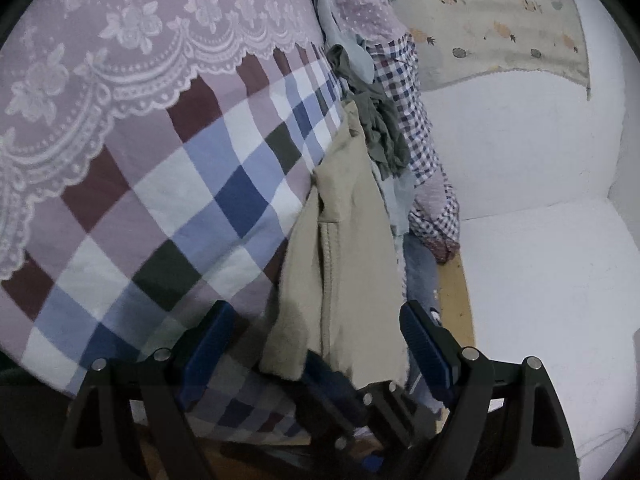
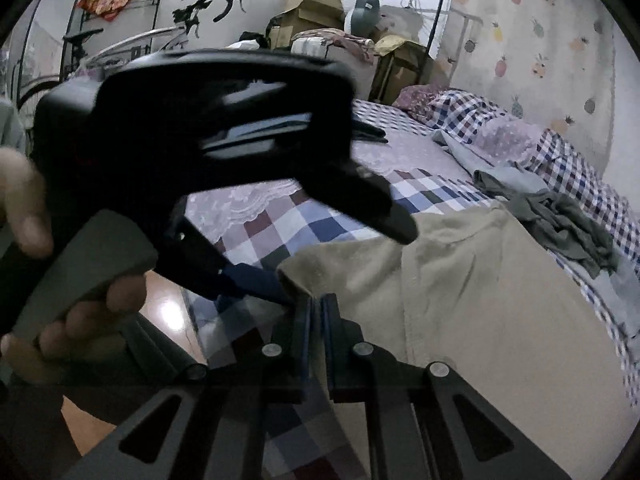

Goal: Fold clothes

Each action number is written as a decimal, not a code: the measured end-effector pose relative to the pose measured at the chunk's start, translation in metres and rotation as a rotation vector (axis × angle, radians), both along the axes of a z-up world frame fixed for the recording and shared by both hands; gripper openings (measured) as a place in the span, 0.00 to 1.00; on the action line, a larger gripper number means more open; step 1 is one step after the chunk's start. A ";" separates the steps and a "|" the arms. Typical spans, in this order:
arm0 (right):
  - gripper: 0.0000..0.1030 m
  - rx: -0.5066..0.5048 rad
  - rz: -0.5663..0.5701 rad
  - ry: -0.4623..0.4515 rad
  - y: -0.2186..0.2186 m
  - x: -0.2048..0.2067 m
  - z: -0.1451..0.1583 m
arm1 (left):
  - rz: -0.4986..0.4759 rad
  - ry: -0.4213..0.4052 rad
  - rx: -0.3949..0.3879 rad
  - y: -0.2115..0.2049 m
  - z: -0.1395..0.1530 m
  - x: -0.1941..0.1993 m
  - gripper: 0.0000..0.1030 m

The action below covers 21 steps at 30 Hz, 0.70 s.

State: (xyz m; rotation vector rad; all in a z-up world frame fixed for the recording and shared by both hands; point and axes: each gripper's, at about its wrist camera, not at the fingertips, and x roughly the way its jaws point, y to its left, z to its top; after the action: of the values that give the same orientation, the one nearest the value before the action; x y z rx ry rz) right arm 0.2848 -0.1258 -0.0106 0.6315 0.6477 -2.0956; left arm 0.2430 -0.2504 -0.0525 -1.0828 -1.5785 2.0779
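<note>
Here, nearest the right wrist camera, the right gripper (image 2: 316,312) has its two blue-padded fingers pressed together on the near corner of the beige garment (image 2: 480,300), clenched on the cloth at the bed's near edge. Just left of it, the left gripper (image 2: 256,276) reaches in toward the same corner, held by the person's left hand (image 2: 72,312) wrapped round its grey handle; from this view its fingertips are partly hidden by the cloth.

In the left wrist view the left gripper (image 1: 316,344) is released, its blue pads wide apart with the beige garment (image 1: 348,264) hanging between them over the edge of the bed, touching neither pad as far as can be seen.

The garment lies on the checked bedspread (image 2: 304,220), near the bed's front edge. Beyond it, toward the wall side of the bed, sits a crumpled olive-grey garment (image 2: 568,220), with a pale blue garment (image 2: 500,168) just behind it. A lace-trimmed lilac cover (image 1: 120,48) spreads over the middle of the bed. At the far end lies a small-checked pillow (image 2: 452,112), with cardboard boxes (image 2: 308,12) and a bicycle (image 2: 132,48) against the far wall.
</note>
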 end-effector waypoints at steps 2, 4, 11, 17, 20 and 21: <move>0.07 0.016 0.004 0.019 -0.001 0.004 -0.003 | 0.012 -0.004 0.042 -0.002 -0.004 -0.003 0.81; 0.07 0.024 0.003 0.042 -0.001 0.008 -0.004 | 0.023 -0.008 0.052 -0.003 -0.005 -0.006 0.69; 0.34 0.075 -0.022 0.144 -0.004 0.018 -0.006 | 0.019 -0.086 -0.012 -0.001 -0.008 -0.014 0.09; 0.74 0.117 -0.094 0.272 -0.010 0.020 -0.010 | 0.032 -0.003 0.013 -0.004 0.011 -0.012 0.05; 0.74 0.141 -0.131 0.327 -0.013 0.019 -0.013 | 0.024 0.035 0.031 -0.003 0.022 -0.012 0.04; 0.74 0.152 -0.145 0.339 -0.014 0.017 -0.015 | 0.022 0.044 0.045 -0.003 0.024 -0.012 0.04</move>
State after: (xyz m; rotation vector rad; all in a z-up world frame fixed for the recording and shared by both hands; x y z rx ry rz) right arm 0.3019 -0.1403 -0.0251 0.4169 0.9837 -2.3294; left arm 0.2312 -0.2537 -0.0281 -1.0012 -1.6155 2.0556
